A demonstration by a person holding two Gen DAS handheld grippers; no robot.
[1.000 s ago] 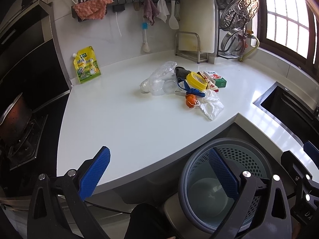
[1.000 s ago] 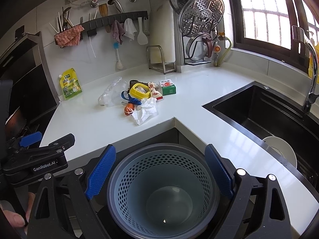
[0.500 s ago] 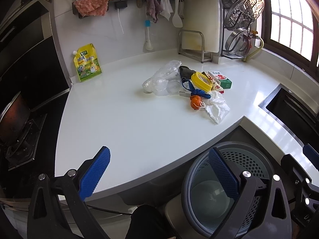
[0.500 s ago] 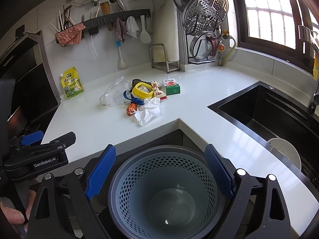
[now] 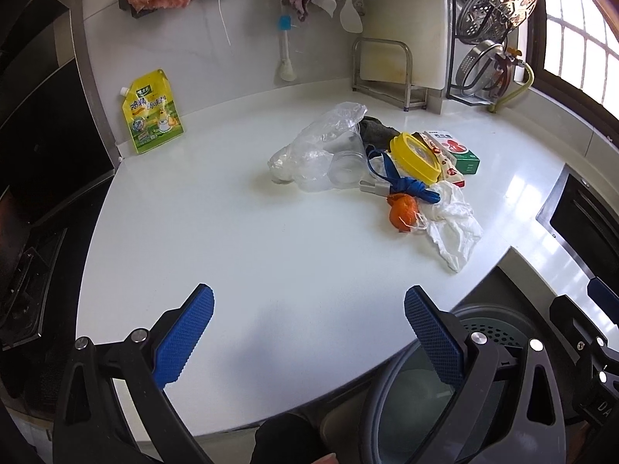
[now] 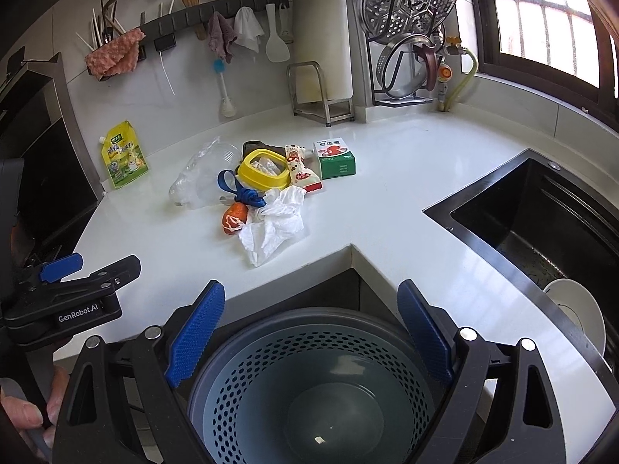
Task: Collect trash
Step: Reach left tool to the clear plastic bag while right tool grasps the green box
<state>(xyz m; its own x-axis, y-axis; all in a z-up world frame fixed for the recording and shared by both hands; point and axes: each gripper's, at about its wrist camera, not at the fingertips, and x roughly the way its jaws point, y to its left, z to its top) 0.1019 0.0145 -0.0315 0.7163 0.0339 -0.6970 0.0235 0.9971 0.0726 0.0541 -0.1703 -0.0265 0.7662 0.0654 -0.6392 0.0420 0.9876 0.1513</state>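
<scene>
- Left wrist view: the left gripper (image 5: 309, 332) hangs over the near part of the counter (image 5: 232, 255), jaws wide apart, nothing between them.
- The trash pile (image 5: 379, 178) lies at 1 o'clock from that gripper, well apart from it, in mid-counter.
- Pile contents: clear bag (image 5: 321, 147), clear cup (image 5: 346, 164), yellow lid (image 5: 414, 154), blue strap (image 5: 402, 183), orange lump (image 5: 402, 214), white tissue (image 5: 452, 228), green box (image 5: 460, 152).
- Risk: the items overlap and the strap crosses several of them; a pull on one piece would likely drag its neighbours across the counter or off its edge.
- Risk: the bag and the tissue are limp; a shallow pinch could let them slip out during the carry.
- Yellow pouch (image 5: 153, 118) stands against the wall at 11 o'clock, apart from the pile; it may not be trash, and taking it would be an error.
- Right wrist view: the right gripper (image 6: 309, 332) hangs above the bin (image 6: 309, 394), jaws spread, holding nothing.
- The bin sits below the counter's inner corner, at 6 o'clock from the pile. It holds only a small pale speck at the bottom; no collected trash.
- Risk: the bin is lower than the counter and tucked against it; a release too early would land trash on the floor.
- Sink (image 6: 541, 232) at 3 o'clock holds a white dish (image 6: 576, 309).
- The yellow lid shows pale wrappers inside or beneath it; which one cannot be told.
</scene>
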